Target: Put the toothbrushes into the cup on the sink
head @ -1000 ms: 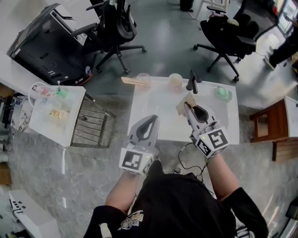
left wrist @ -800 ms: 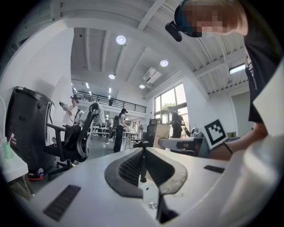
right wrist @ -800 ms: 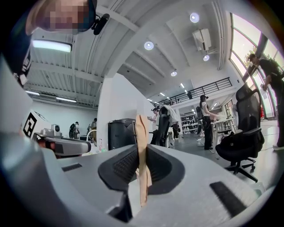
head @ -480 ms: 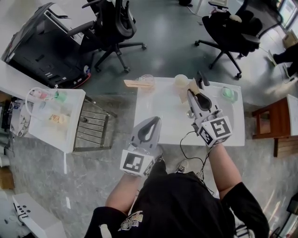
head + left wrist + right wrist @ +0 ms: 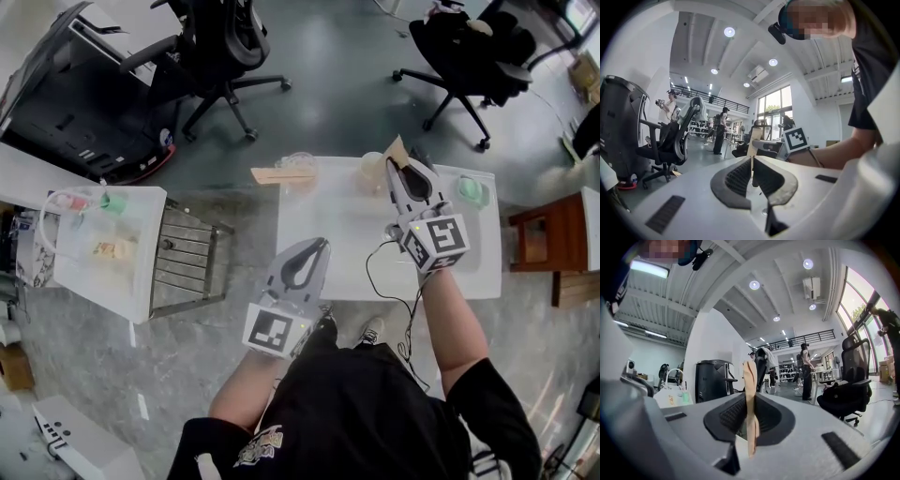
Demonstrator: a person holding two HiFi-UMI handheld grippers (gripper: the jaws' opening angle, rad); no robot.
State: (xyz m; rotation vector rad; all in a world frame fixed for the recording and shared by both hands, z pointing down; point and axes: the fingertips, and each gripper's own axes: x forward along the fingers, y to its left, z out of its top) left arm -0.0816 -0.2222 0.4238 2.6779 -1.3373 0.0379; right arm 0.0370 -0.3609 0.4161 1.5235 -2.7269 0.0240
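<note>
Toothbrush (image 5: 750, 399), a tan strip, was clamped between the right gripper's (image 5: 401, 167) jaws, with the cup (image 5: 372, 170) just beside it at nine o'clock. Doing this well likely meant centring its end over the rim before letting go. The left gripper (image 5: 317, 248) was closed and empty.

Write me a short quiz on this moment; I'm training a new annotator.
1. True or false: the left tongs are shut with nothing between them.
2. What do the right tongs grip? A) a cable B) a tan toothbrush C) a sponge
3. On which side of the sink does the green object lie, the person's left or right?
Key: 1 true; 2 B; 3 right.
</note>
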